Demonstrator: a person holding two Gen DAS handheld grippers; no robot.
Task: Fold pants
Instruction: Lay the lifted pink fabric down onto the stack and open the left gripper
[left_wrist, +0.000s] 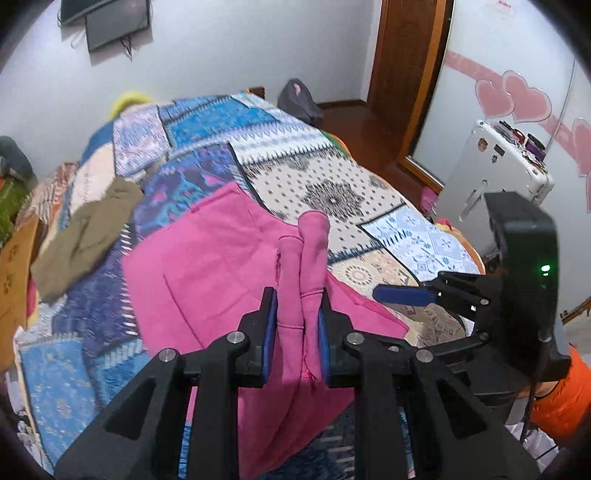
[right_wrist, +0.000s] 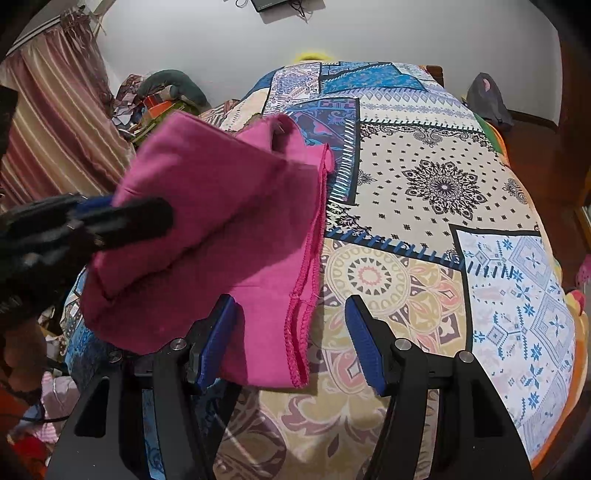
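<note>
The pink pants (left_wrist: 207, 266) lie partly folded on the patterned bedspread (left_wrist: 332, 192). My left gripper (left_wrist: 295, 306) is shut on a bunched fold of the pink pants, lifted above the bed. In the right wrist view the pink pants (right_wrist: 221, 221) hang raised at the left, with the left gripper blurred at the left edge (right_wrist: 110, 221). My right gripper (right_wrist: 290, 321) is open and empty; the pants' stitched hem lies between its fingers. The right gripper also shows in the left wrist view (left_wrist: 402, 295).
An olive-brown garment (left_wrist: 85, 236) lies on the bed at the left. A white case (left_wrist: 495, 173) stands beside the bed at the right, near a wooden door (left_wrist: 402, 66). Clutter and a striped curtain (right_wrist: 48, 129) are at the far left.
</note>
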